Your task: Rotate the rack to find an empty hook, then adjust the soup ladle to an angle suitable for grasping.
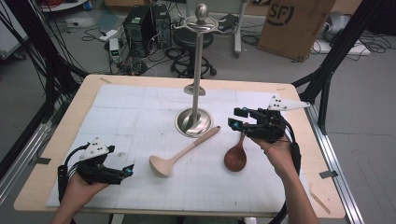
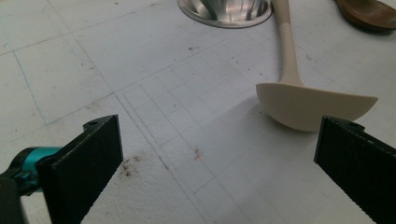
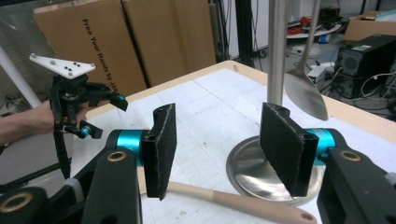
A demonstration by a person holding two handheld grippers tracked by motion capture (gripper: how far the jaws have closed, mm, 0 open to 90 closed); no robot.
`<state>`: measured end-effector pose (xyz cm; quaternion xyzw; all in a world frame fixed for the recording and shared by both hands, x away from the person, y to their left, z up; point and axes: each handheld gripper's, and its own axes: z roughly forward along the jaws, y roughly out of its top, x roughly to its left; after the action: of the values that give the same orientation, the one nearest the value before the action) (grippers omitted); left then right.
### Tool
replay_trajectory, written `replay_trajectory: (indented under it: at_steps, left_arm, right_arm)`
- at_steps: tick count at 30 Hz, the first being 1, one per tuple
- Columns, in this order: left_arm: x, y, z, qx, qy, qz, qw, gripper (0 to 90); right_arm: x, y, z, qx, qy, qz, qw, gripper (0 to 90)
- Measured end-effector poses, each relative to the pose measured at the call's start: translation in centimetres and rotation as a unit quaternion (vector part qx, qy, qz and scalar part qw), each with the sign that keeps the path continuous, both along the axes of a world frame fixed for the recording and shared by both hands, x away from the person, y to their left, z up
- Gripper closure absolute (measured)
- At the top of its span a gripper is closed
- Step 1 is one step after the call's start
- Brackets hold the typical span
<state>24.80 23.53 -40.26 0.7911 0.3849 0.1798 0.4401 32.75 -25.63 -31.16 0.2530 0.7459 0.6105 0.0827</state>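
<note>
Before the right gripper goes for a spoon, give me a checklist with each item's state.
1. Right gripper open, nothing between the pads: ok.
2. Beige ladle flat on the mat, handle end by the stand base: ok.
3. Brown spoon flat, apart from the ladle: ok.
4. Right gripper lined up on a handle: cannot tell.
5. Left gripper open, off the ladle: ok.
6. Metal spoon hanging beside the pole: ok.

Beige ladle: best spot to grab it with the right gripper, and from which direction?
Probably the handle's free end. The beige ladle lies flat, bowl toward the person, its straight handle running up-right to beside the rack base. Come from above, jaws across the handle, just clear of the base. The right gripper, jaws open and empty, hangs right by that end.
</note>
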Motion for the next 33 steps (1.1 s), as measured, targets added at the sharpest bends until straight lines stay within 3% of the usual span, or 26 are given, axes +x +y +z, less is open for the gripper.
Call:
replay_trajectory:
  at_steps: [13,23,33]
  left_arm:
    - [0.0,-0.6,0.0,0.000,0.002,-0.010,1.0000,1.6]
    - [0.2,-1.3,0.1,-0.004,0.000,-0.026,0.9997,1.6]
    - [0.7,-2.7,0.9,-0.023,-0.003,-0.042,0.9988,1.6]
  right_arm:
    - [-1.0,-1.9,-3.0,0.009,0.023,-0.026,0.9994,42.5]
    - [-2.0,-2.1,-5.2,0.004,0.036,-0.029,0.9989,40.9]
    - [-2.6,-2.0,-6.4,-0.009,0.049,-0.031,0.9983,37.1]
